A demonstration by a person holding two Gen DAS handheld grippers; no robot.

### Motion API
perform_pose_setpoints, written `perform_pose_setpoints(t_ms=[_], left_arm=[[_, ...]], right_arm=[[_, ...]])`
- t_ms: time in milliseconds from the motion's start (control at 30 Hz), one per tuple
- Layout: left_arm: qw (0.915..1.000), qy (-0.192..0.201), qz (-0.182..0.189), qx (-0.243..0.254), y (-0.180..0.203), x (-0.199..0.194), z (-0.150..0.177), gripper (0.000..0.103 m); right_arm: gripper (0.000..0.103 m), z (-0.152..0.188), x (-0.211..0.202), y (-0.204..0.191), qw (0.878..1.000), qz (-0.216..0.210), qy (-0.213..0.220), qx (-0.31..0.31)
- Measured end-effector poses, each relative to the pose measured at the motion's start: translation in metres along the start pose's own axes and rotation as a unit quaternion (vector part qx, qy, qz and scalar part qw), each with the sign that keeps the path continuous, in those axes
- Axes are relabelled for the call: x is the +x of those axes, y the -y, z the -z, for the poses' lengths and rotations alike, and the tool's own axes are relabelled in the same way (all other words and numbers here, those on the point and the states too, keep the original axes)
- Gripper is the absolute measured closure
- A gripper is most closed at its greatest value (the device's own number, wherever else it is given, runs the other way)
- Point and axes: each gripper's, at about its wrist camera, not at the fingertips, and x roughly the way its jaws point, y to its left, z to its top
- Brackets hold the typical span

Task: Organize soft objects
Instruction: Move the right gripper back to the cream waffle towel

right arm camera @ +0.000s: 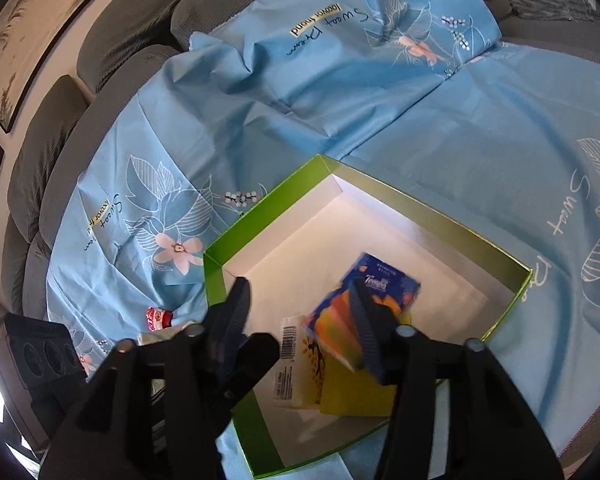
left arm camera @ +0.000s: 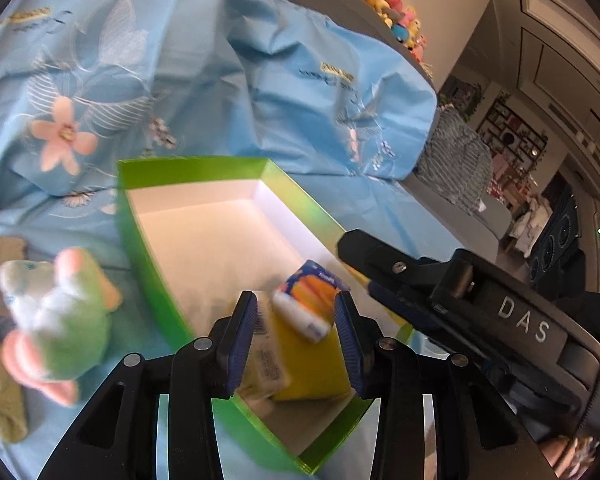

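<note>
The right gripper (right arm camera: pixel 300 320) hangs over the near end of the green box (right arm camera: pixel 214 276), its jaws apart, pads not pressing on anything. The blue-and-orange tissue pack (right arm camera: pixel 340 312) lies just under and between them, leaning on a yellow pack (right arm camera: pixel 356 392) and beside a white pack (right arm camera: pixel 290 364), all 3 inside the box at its near corner. I judge this to be the release of the blue pack.

The left gripper (left arm camera: pixel 296 336) hovers over the same corner, jaws part-way apart; nothing seems pinched between the pads, though the packs sit below them and I cannot be sure from this angle.

To finish the step well, lift the right gripper straight up so the far finger does not drag the blue pack off its perch, and keep the 2 grippers from bumping, since they crowd the same corner.

Outside the box, on the blue floral sheet (left arm camera: pixel 204 60), a green plush toy (left arm camera: pixel 72 320) waits at the left, likely the next item.
</note>
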Motion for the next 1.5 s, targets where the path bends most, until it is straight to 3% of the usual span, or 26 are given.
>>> perform_pose_setpoints(t_ms=[33,100,167,233,300,367,500,600,733,867,967,1000,1167,1333,1433,1500], left_arm=[[1.0000,0.001,-0.004,-0.002,-0.003,-0.005,0.001,0.062],[0.9998,0.005,-0.013,-0.010,-0.012,-0.018,0.003,0.044],[0.9991,0.018,-0.029,-0.025,-0.026,-0.036,0.008,0.037],[0.9982,0.023,-0.043,-0.034,-0.036,-0.050,0.011,0.037],[0.9970,0.025,-0.060,-0.043,-0.047,-0.063,0.015,0.035],[0.9949,0.031,-0.080,-0.052,-0.060,-0.080,0.021,0.035],[0.9876,0.050,-0.126,-0.080,-0.087,-0.116,0.038,0.034],[0.9763,0.072,-0.165,-0.121,-0.113,-0.150,0.051,0.034],[0.9699,0.059,-0.189,-0.141,-0.145,-0.180,0.074,0.032],[0.9496,0.035,-0.270,-0.155,-0.176,-0.204,0.106,0.031],[0.9355,0.046,-0.305,-0.173,-0.197,-0.218,0.127,0.031],[0.9298,0.047,-0.311,-0.192,-0.208,-0.224,0.135,0.031],[0.9192,0.053,-0.305,-0.243,-0.243,-0.246,0.149,0.031],[0.8984,0.056,-0.349,-0.260,-0.264,-0.266,0.155,0.031],[0.8923,0.058,-0.351,-0.278,-0.277,-0.278,0.162,0.031],[0.8889,0.061,-0.351,-0.288,-0.282,-0.286,0.166,0.031]], right_arm=[[0.039,0.001,-0.001,-0.002,1.000,-0.003,0.000,-0.003],[0.034,0.003,-0.001,-0.008,1.000,-0.002,-0.002,-0.014],[0.029,0.006,-0.001,-0.014,1.000,0.002,-0.003,-0.023],[0.028,0.012,0.000,-0.024,0.999,0.003,-0.006,-0.035],[0.018,0.018,0.001,-0.035,0.999,0.004,-0.009,-0.052],[0.015,0.024,0.001,-0.045,0.997,0.003,-0.010,-0.071],[0.009,0.040,0.001,-0.067,0.995,0.001,-0.014,-0.101],[0.007,0.051,0.004,-0.079,0.993,-0.013,-0.025,-0.119],[0.006,0.068,0.011,-0.098,0.988,-0.006,-0.037,-0.148],[0.006,0.083,0.018,-0.114,0.984,-0.011,-0.053,-0.169],[0.006,0.096,0.023,-0.126,0.981,-0.022,-0.067,-0.181],[0.006,0.103,0.025,-0.133,0.979,-0.025,-0.072,-0.188],[0.006,0.133,0.035,-0.163,0.967,-0.062,-0.109,-0.221],[0.006,0.174,0.050,-0.199,0.947,-0.101,-0.165,-0.258],[0.006,0.196,0.062,-0.222,0.938,-0.133,-0.203,-0.250],[0.006,0.210,0.070,-0.238,0.934,-0.131,-0.215,-0.253]])
